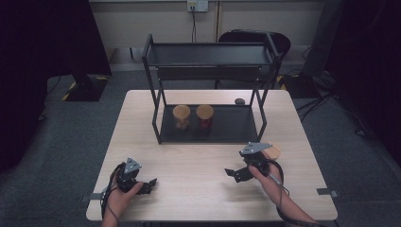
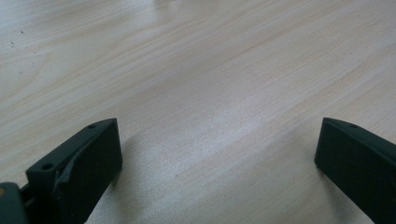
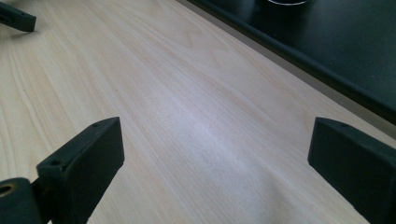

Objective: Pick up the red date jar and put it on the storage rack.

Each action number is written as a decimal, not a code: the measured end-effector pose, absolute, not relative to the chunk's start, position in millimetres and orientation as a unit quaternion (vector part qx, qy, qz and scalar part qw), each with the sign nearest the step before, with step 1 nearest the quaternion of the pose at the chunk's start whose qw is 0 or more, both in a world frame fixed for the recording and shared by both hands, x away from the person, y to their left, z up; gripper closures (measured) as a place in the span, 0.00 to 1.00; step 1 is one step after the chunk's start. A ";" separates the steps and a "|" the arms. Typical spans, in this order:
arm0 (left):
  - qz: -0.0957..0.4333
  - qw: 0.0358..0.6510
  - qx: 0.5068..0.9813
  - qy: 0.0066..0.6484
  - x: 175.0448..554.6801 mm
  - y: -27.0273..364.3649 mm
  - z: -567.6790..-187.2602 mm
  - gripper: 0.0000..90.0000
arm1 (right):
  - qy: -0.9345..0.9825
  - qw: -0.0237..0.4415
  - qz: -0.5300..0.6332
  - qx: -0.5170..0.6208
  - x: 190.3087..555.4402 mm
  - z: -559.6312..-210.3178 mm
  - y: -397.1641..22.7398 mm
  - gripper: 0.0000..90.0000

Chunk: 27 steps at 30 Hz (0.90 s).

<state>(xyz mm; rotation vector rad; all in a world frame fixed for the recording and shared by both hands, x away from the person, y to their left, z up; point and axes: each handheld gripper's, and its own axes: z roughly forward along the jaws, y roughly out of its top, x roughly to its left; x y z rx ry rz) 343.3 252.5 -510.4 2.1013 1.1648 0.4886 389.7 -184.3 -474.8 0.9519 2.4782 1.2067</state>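
Left gripper (image 1: 150,182): lower left of the high view, jaws spread, nothing grasped.
Right gripper (image 1: 230,173): lower right, jaws spread, nothing grasped.
Wooden lid (image 1: 273,152): just behind the right gripper on the table (image 1: 198,189).

Table (image 1: 198,189): pale wood with fine straight grain, under both your hands.
Left gripper (image 1: 150,184): black body, black jaws.
Right gripper (image 1: 231,172): black, grey plate on top.
Rack (image 1: 208,124): black frame, black shelves.
Left jar (image 1: 181,116): tan lid, brownish contents.
Right jar (image 1: 204,116): tan lid, red contents.
Floor (image 1: 56,137): grey.
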 end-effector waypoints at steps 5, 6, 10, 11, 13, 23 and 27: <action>0.188 0.338 0.806 0.447 343.3 252.4 -510.4 0.00 | 0.847 0.109 0.410 0.320 383.7 -477.6 -189.0 0.04; 0.188 0.338 0.806 0.447 343.3 252.4 -510.4 0.00 | 0.847 0.109 0.410 0.320 383.7 -477.6 -189.0 0.04; 0.188 0.338 0.806 0.447 343.3 252.4 -510.4 0.00 | 0.850 0.102 0.409 0.318 378.2 -481.2 -192.6 0.04; 0.188 0.338 0.806 0.447 343.3 252.4 -510.4 0.00 | 0.850 0.102 0.409 0.318 378.2 -481.2 -192.6 0.04; 0.188 0.338 0.806 0.447 343.3 252.4 -510.4 0.00 | 0.850 0.098 0.409 0.317 375.5 -483.0 -195.1 0.04; 0.188 0.338 0.806 0.447 343.3 252.4 -510.4 0.00 | 0.856 0.085 0.407 0.306 366.1 -487.4 -200.5 0.04; 0.188 0.338 0.806 0.447 343.3 252.4 -510.4 0.00 | 0.856 0.080 0.409 0.306 363.0 -488.2 -205.5 0.04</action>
